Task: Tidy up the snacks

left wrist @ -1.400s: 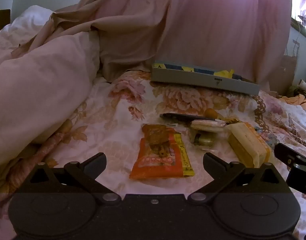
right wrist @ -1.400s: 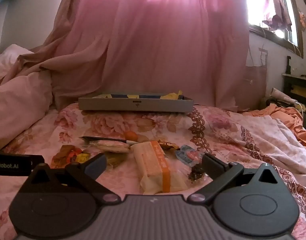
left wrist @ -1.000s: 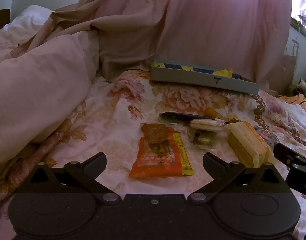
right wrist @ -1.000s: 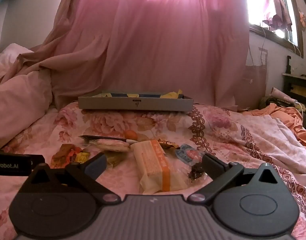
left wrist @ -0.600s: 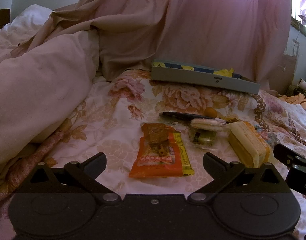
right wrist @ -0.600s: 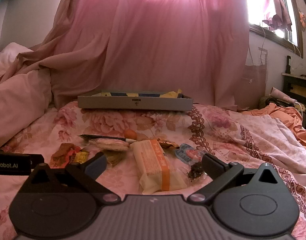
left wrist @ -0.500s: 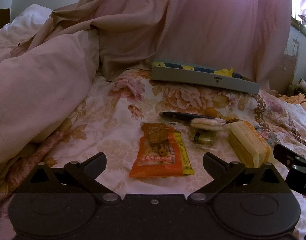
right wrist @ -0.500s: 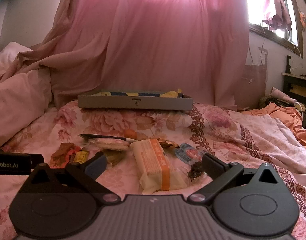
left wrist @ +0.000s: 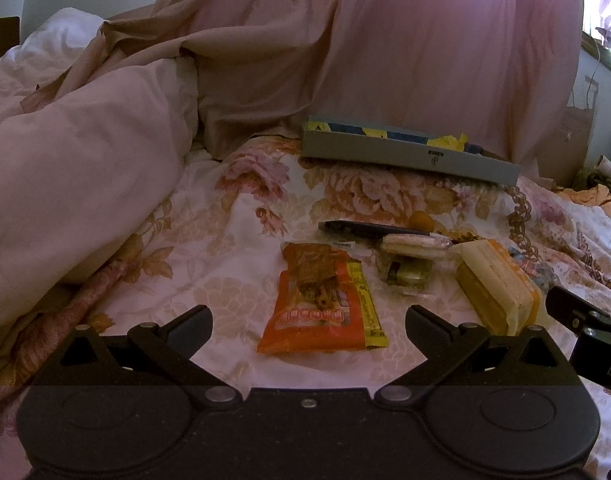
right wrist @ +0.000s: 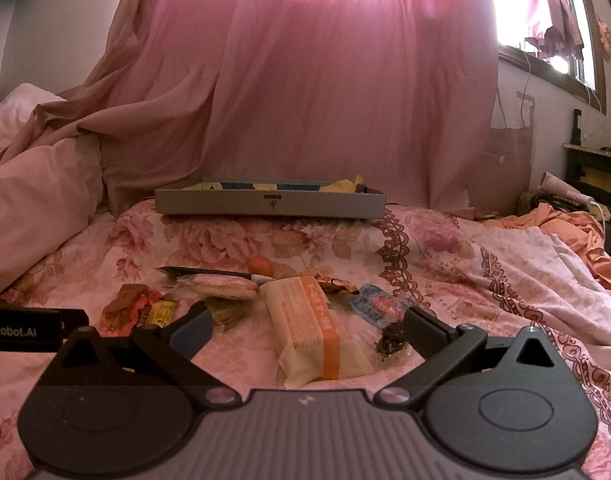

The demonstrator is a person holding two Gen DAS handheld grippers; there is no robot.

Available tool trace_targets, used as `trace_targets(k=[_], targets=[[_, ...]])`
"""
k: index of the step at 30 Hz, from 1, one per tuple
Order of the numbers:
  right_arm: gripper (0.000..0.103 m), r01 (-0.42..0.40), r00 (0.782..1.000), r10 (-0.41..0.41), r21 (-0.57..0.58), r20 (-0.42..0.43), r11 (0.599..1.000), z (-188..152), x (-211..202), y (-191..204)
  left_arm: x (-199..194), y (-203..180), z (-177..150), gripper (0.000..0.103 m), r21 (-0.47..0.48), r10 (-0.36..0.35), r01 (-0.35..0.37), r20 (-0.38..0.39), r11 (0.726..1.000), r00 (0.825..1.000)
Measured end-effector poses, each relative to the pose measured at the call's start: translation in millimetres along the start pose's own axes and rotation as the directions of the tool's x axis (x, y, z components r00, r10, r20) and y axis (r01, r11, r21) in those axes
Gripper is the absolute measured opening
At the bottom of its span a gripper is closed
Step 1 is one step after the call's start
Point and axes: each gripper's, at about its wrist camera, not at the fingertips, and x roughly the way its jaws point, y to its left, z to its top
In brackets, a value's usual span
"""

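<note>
While both jaws gape empty, orange snack packet (left wrist: 319,306), cream orange-banded wrapped bar (right wrist: 315,334), flat on bedspread (left wrist: 233,240)

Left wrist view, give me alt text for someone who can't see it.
The open left gripper hangs over an orange snack packet lying on a floral bedsheet. More wrapped snacks, including a yellow pack, lie to its right, with a shallow grey box beyond.
</note>
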Motion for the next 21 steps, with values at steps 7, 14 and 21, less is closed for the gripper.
trace_targets(k=[7,14,21], targets=[[0.103,0.0,1.0,0.0,0.0,-0.002,1.0,0.8,1.0,0.9,0.2,0.0,0.0,0.102,0.001,0.0,0.0,-0.001,1.0,1.0],[0.103,0.0,1.0,0.0,0.0,-0.003,1.0,1.2,0.8,1.1,0.3,-0.2,0.0,0.102,0.001,0.001,-0.001,-0.003,1.0,1.0],[0.103,0.0,1.0,0.0,-0.001,-0.004,1.0,2.3,-0.3,0.0,3.5,-2.5,-5.9,0.102,0.001,0.001,-0.001,-0.003,1.0,1.0]])
